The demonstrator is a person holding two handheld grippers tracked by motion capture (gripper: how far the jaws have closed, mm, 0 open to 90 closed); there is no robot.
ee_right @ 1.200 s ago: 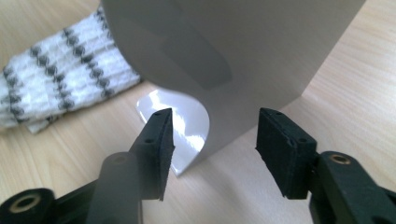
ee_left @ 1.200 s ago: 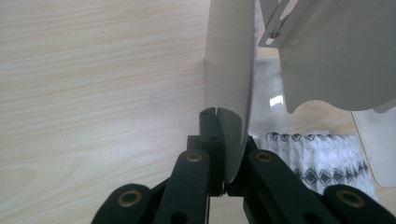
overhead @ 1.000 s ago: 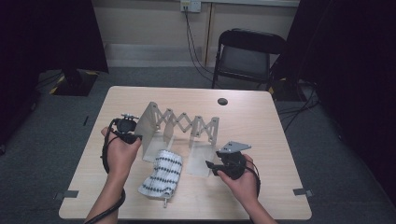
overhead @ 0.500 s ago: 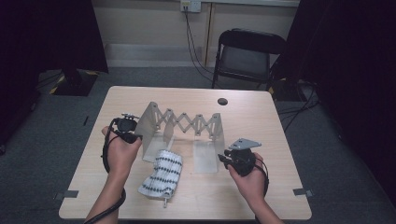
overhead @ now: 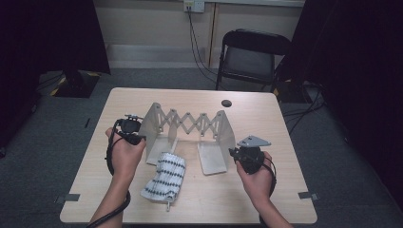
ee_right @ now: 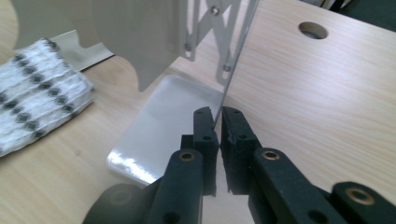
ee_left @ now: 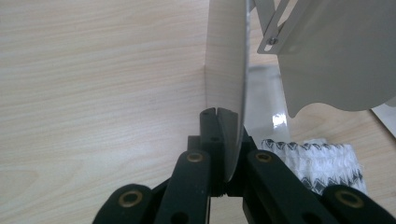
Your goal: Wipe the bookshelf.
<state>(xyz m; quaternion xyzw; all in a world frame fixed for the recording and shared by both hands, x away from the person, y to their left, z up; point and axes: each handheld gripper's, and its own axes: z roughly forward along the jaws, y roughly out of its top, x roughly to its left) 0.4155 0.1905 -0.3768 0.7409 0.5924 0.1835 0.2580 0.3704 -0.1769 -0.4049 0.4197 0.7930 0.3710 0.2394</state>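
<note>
On the light wooden table (overhead: 285, 142), a pale grey metal rack with two upright end plates joined by a scissor lattice (overhead: 190, 124) stood a little beyond the middle, drawn out wide, each end plate carrying a flat foot toward the person. The left gripper (overhead: 138, 137) was clamped on the near edge of the left end plate (ee_left: 226, 88); in the left gripper view the plate's edge sat pinched between the two black jaws, which were closed tight on it. The right gripper (overhead: 234, 153) was at the near edge of the right end plate (ee_right: 236, 65). Its jaws had just been closing, and in the right gripper view the thin plate edge ran between them with the pads drawn narrow against it, so a grip was judged to be made.

Holding both ends at once appeared intended to let the lattice be stretched or squeezed evenly, without the rack skewing or tipping.

A folded white cloth with rows of black dots (overhead: 164, 178) lay flat on the table just in front of the left foot, between the two hands and apart from both grippers. Its position suggested it was waiting to be loaded onto the rack.

A round hole in the tabletop (overhead: 226, 102) lay behind the rack, well clear of the work.
</note>
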